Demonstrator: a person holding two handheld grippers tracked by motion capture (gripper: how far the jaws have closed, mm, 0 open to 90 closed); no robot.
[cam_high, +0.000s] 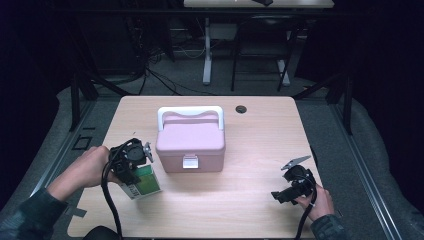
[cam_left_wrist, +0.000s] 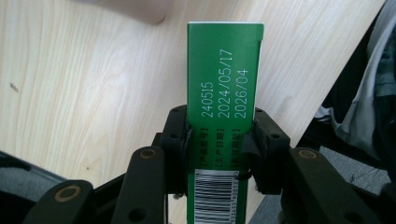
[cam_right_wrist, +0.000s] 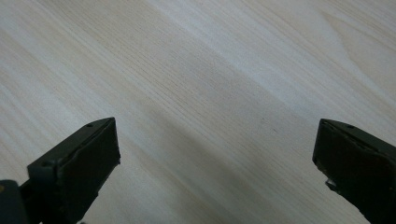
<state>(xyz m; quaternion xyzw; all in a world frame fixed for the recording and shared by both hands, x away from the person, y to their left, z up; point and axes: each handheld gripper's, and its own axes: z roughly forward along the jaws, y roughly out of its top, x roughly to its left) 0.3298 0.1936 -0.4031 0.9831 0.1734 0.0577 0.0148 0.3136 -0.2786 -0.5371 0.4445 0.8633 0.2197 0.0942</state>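
A green carton (cam_left_wrist: 225, 79) with white printed dates and a barcode sits clamped between the jaws of my left gripper (cam_left_wrist: 219, 135), which is shut on it. In the high view the left gripper (cam_high: 131, 162) holds the green carton (cam_high: 144, 182) at the table's left front, just left of a closed pink box (cam_high: 190, 142) with a white handle and a white latch. My right gripper (cam_right_wrist: 215, 149) stands open over bare wood, with nothing between its jaws. At the right front of the table a hand holds that right gripper (cam_high: 292, 189).
The light wooden table (cam_high: 250, 130) has a small dark grommet hole (cam_high: 241, 109) at the back. Black frame legs and cables stand on the floor beyond the table's far edge. A sleeve and dark floor show past the table's edge in the left gripper view.
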